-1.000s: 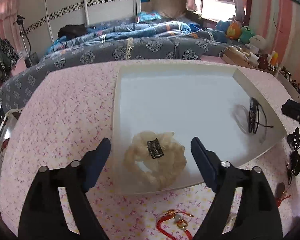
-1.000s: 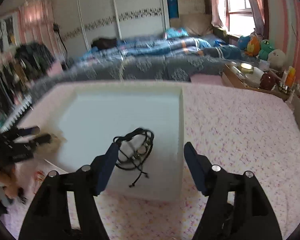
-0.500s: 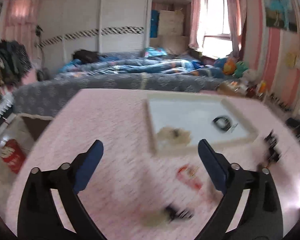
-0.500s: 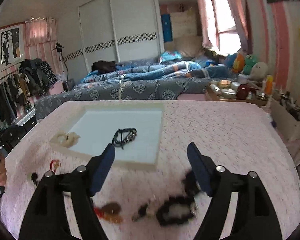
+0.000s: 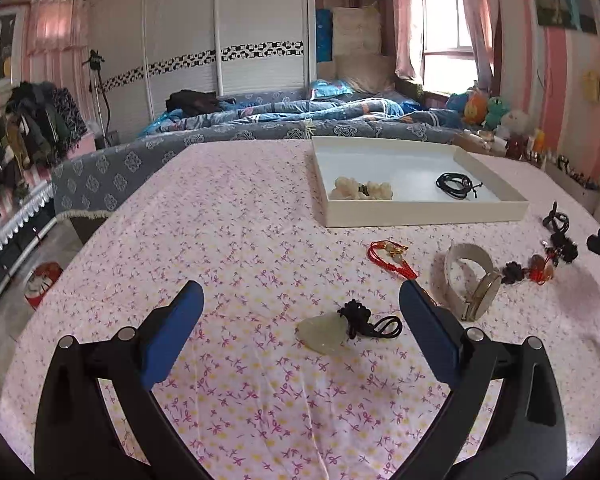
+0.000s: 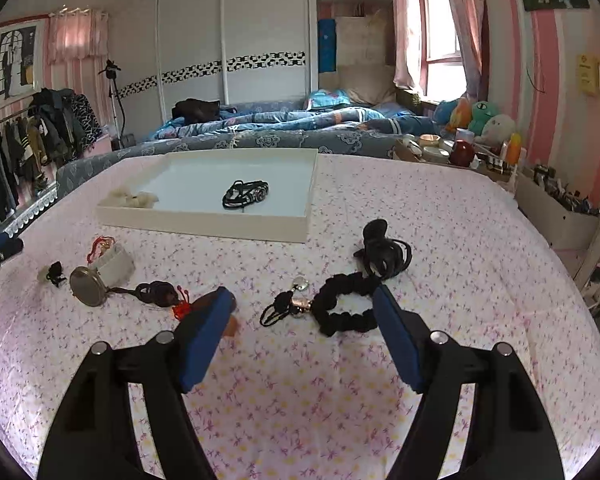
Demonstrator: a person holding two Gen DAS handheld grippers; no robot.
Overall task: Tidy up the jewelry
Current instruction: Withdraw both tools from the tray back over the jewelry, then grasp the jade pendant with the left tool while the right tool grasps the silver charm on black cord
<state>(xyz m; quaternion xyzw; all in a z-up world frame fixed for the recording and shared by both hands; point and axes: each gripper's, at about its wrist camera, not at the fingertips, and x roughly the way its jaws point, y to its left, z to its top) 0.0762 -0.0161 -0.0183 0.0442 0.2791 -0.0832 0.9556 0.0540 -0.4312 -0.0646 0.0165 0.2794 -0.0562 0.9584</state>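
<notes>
Left wrist view shows the left gripper (image 5: 300, 312) with jaws wide apart and empty, hovering over a pale jade pendant (image 5: 324, 334) on a black cord, flat on the floral tablecloth (image 5: 240, 240). The right gripper (image 6: 304, 312) is likewise spread and empty above a black scrunchie (image 6: 346, 308) and a small corded charm (image 6: 288, 306) touching it. The white tray (image 5: 420, 216) already holds a cream scrunchie (image 5: 362, 190) and black bracelet (image 5: 456, 184). Risks — pinching tablecloth with the flat pendant, or the scrunchie dragging the charm along.
</notes>
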